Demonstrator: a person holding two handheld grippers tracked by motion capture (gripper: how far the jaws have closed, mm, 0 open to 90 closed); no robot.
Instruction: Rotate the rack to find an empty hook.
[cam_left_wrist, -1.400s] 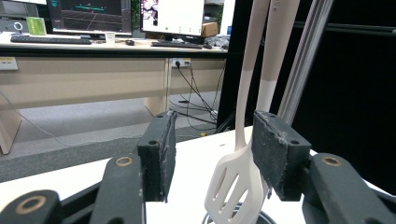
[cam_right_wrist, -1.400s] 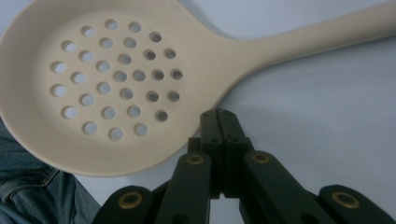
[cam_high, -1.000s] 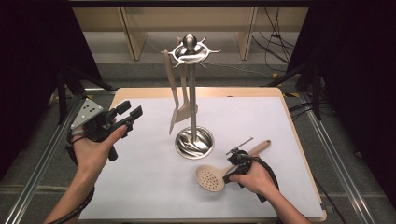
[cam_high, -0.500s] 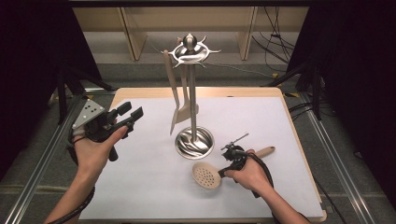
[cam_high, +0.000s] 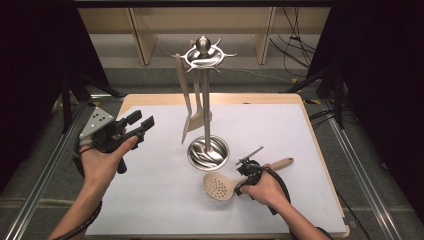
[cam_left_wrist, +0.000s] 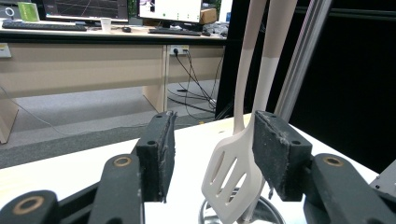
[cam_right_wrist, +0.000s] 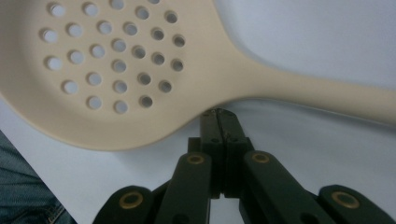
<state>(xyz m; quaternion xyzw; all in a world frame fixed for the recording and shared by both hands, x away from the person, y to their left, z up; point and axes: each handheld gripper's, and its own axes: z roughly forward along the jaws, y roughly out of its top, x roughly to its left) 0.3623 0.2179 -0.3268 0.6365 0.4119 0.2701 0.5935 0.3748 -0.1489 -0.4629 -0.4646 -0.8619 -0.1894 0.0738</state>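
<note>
The skimmer (cam_high: 221, 186) lies flat on the white counter (cam_high: 150, 210), near the front and right of centre. Its perforated cream bowl points left and its handle runs right and slightly away, ending in a wooden tip. The bowl sits just near of the round steel base of the utensil stand (cam_high: 206, 150), close to it but apart.

The right gripper (cam_high: 246, 169) is low over the skimmer's handle, just right of the bowl. In the right gripper view its two black jaws are pressed together with nothing between them, and their tips sit at the edge of the skimmer (cam_right_wrist: 140, 70) where the bowl narrows into the handle. Whether the tips touch that edge I cannot tell.

The left gripper (cam_high: 141, 122) is held up over the left part of the counter, well apart from the skimmer, pointing right toward the stand. Its jaws stand apart and hold nothing. In the left gripper view, the slotted turner (cam_left_wrist: 233, 182) shows between the jaws but farther off.

The stand rises at the middle of the counter. The turner (cam_high: 192, 120) and a second cream utensil hang from its top ring, on the left side of the pole.
</note>
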